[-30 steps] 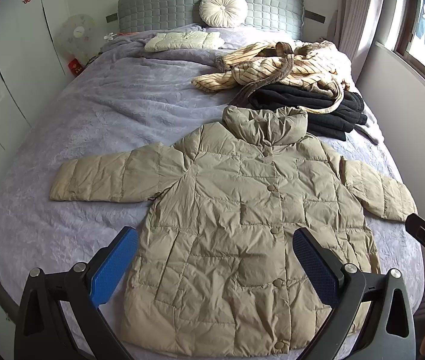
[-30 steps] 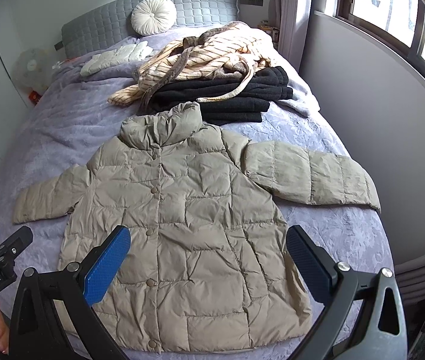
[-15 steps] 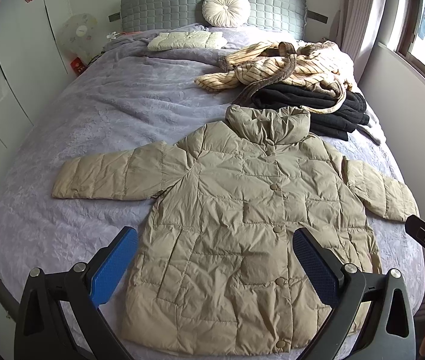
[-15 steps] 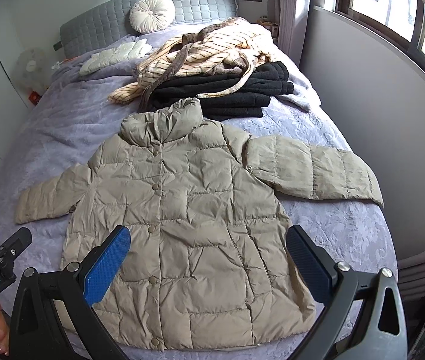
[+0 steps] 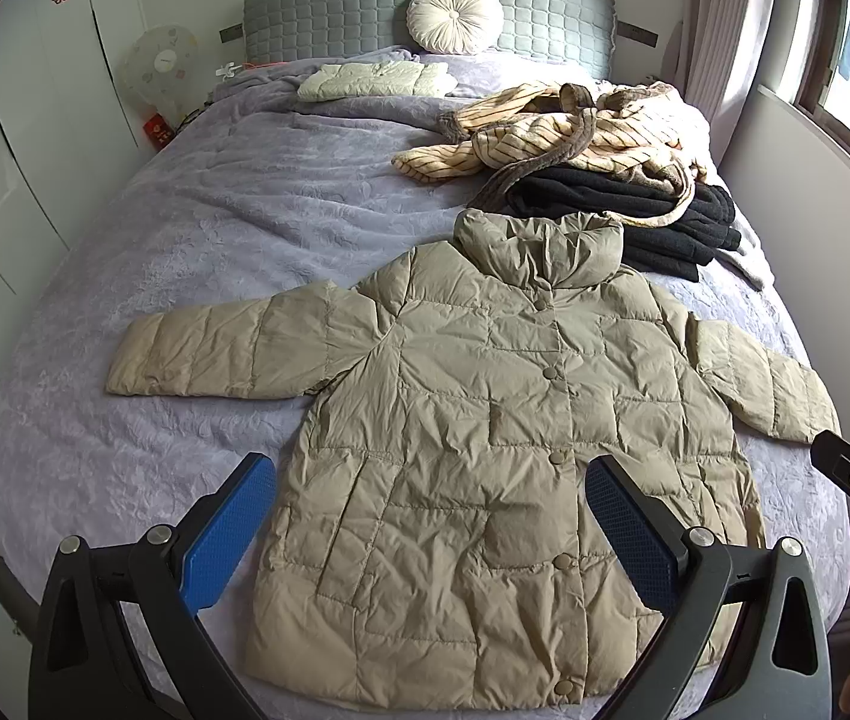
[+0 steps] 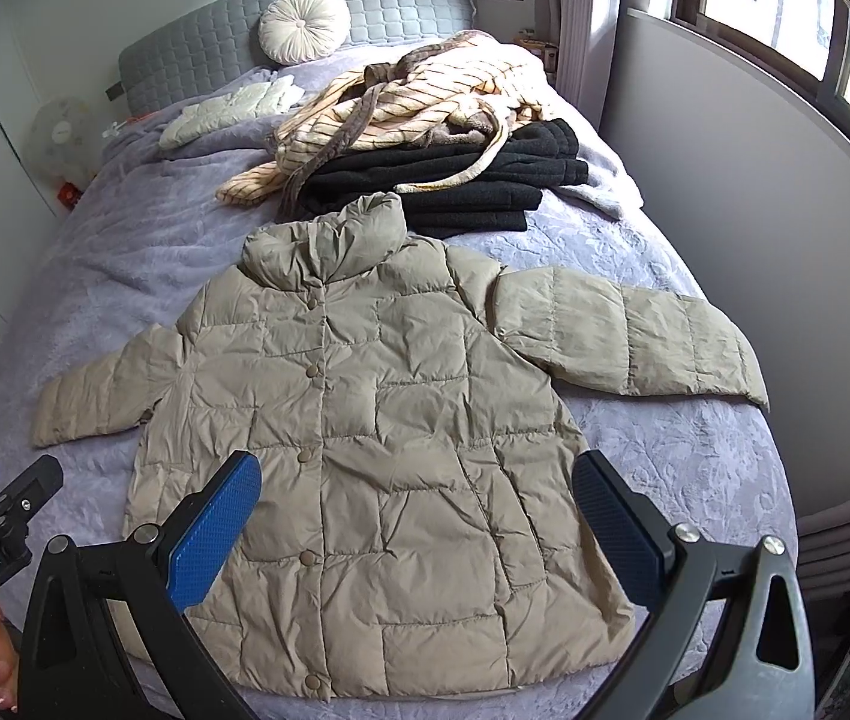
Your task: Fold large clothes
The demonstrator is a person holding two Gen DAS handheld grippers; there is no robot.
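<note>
**Quilted jacket laid flat on bed, both grippers wide open and empty**

The khaki puffer jacket (image 5: 484,468) lies front-up on the lavender bedspread (image 5: 233,228), near the foot of the bed. The shell is a thin, crinkled, matte fabric stitched into rectangular padded panels. A row of round, fabric-coloured snap buttons runs down the closed front. The stand-up collar (image 5: 538,252) is puffed and slumps slightly; it touches the stack beyond it. Both sleeves are spread outward: one sleeve (image 5: 215,354) runs nearly straight across the spread, the other sleeve (image 6: 628,336) angles toward the window-side edge. The hem lies close to the foot edge of the mattress.

The left gripper (image 5: 430,534) hovers above the lower jacket, jaws spread wide, nothing between them. Its pads (image 5: 227,540) are blue with a fine dimpled texture, set on black angular arms. The right gripper (image 6: 419,525) is likewise fully spread and holding nothing, above the hem area.

Beyond the collar sits a folded black knit garment (image 6: 484,180), coarse in texture, with a rumpled cream striped robe (image 6: 425,102) heaped on top. A folded pale quilted item (image 5: 377,78) lies near the grey tufted headboard (image 5: 335,12), against which a round pleated cushion (image 5: 454,15) leans. The bedspread shows an embossed floral pattern.
</note>
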